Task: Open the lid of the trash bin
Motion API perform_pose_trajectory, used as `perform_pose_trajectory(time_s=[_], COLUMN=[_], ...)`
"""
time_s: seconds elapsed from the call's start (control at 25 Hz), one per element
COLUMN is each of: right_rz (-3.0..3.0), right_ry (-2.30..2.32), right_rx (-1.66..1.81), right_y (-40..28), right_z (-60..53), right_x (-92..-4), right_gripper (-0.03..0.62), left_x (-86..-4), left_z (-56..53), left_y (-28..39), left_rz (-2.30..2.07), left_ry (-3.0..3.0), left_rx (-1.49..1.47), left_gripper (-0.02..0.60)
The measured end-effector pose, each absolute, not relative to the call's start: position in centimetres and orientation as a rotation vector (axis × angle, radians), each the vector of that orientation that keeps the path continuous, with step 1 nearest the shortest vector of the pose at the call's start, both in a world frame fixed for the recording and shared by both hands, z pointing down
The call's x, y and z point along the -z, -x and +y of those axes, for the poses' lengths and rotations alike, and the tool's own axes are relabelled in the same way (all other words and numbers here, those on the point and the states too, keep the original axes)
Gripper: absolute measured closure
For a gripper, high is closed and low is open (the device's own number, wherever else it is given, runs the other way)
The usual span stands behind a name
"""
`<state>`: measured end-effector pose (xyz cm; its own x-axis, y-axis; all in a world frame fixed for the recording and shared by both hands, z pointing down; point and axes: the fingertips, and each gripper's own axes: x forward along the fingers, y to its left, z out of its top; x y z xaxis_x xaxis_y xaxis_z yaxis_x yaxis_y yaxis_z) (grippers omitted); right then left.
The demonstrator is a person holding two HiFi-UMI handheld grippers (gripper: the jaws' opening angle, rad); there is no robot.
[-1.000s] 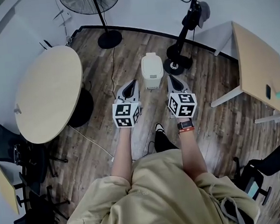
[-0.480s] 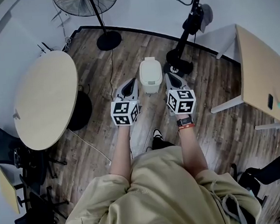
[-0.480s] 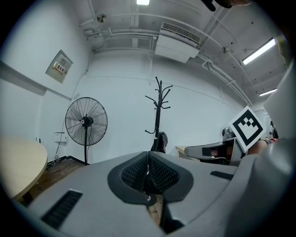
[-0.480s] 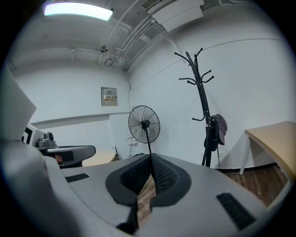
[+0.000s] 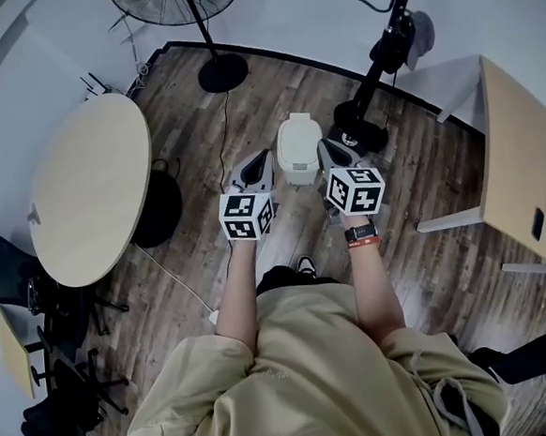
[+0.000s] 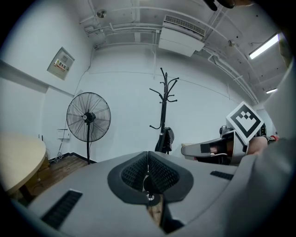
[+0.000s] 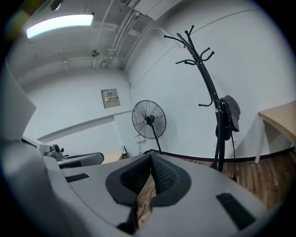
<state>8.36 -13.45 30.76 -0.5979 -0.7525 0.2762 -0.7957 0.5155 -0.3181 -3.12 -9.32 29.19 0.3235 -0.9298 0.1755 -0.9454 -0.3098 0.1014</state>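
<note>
Step in hand: approach. The lid has not been touched.

The trash bin (image 5: 298, 149), small and white, stands on the wooden floor (image 5: 245, 102) at the person's 12 o'clock. Its lid (image 5: 297, 131) lies flat and closed. A pedestal fan (image 5: 204, 39) stands at 11 o'clock, a coat stand (image 5: 384, 53) at 1 o'clock and a round table (image 5: 87, 185) at 9 o'clock.

The left gripper (image 5: 260, 159) is held just beside the bin, at the bin's 8 o'clock. The right gripper (image 5: 328, 148) is just beside it at the bin's 4 o'clock. The head view does not settle whether either one touches the bin.

In the left gripper view the two jaws are pressed together at the tips with nothing between them. The right gripper view shows the same, jaws clenched and empty. Both gripper views look over the bin to the far wall, so the bin does not appear in either.

Judgement on the next move: one gripper needs to drop and tip down toward the lid's near edge. It could then either part its jaws to take the lip or hook the closed tips under it. The lid would be lifted up and away toward 12 o'clock. The bin looks light, so the other gripper may have to steady the body.
</note>
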Motion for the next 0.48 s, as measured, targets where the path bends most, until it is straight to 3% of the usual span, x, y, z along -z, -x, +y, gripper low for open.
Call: perform_pose_trajectory(time_s=[0.48], right_rz=[-2.558], right_ry=[-1.253], right_rx=[-0.824], right_y=[-8.3], right_z=[-14.3], right_x=[-37.8], right_gripper=[0.592], left_x=[-34.9], left_z=[-11.3], left_y=[2.6], left_rz=[-1.669], left_ry=[-2.302], left_rx=[-0.192], left_gripper=[0.557])
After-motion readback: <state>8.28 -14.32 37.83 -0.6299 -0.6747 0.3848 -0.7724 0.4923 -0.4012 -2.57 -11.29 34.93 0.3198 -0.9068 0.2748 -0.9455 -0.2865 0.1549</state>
